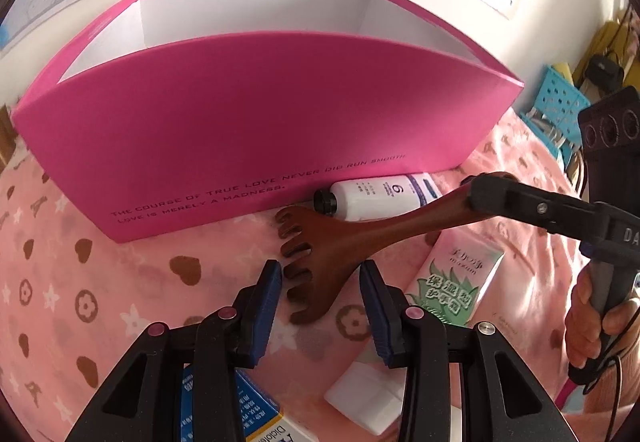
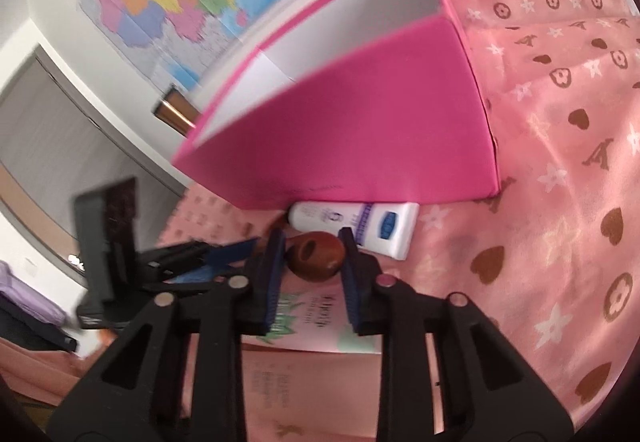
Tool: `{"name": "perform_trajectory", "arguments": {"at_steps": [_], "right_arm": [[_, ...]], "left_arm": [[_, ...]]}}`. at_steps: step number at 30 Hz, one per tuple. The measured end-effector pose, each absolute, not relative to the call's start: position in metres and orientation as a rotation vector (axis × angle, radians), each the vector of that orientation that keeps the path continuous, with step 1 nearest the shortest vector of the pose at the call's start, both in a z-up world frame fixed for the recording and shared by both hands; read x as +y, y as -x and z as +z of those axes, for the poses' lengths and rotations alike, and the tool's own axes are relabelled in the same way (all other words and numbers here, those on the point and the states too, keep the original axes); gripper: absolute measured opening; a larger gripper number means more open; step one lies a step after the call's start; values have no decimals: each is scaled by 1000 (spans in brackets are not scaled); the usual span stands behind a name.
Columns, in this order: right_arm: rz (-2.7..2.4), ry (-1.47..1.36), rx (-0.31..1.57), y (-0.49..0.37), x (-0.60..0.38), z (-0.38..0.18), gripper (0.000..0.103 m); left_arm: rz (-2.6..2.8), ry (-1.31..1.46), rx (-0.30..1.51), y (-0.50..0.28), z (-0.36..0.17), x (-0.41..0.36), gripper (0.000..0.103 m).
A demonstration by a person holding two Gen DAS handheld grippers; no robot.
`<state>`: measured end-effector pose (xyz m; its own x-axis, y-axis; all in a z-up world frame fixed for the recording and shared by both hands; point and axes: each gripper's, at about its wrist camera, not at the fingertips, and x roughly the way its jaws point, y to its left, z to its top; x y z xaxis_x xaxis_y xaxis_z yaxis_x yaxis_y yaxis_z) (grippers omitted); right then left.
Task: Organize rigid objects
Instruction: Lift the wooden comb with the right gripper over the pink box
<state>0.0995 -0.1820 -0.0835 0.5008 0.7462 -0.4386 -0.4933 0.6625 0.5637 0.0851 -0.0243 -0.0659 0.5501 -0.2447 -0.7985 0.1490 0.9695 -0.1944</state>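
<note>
Your right gripper (image 2: 312,270) pinches the handle end of a brown wooden massage rake (image 1: 320,242). The rake's long axis runs from that grip at far right down to its claw head at near left, just in front of the pink box (image 1: 256,122). Your left gripper (image 1: 320,294) is spread, empty, its jaws either side of the claw head. The box opening lies beyond and above.
</note>
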Motion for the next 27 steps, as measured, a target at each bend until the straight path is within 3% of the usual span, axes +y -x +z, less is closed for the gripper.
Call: {"name": "perform_trajectory", "arguments": {"at_steps": [18, 27], "right_arm": [[915, -451, 540, -62, -187, -9, 21], [881, -462, 531, -68, -192, 1, 20]], "left_arm": [[-279, 138, 772, -59, 10, -25, 36], [-437, 200, 801, -48, 1, -22, 39]]}}
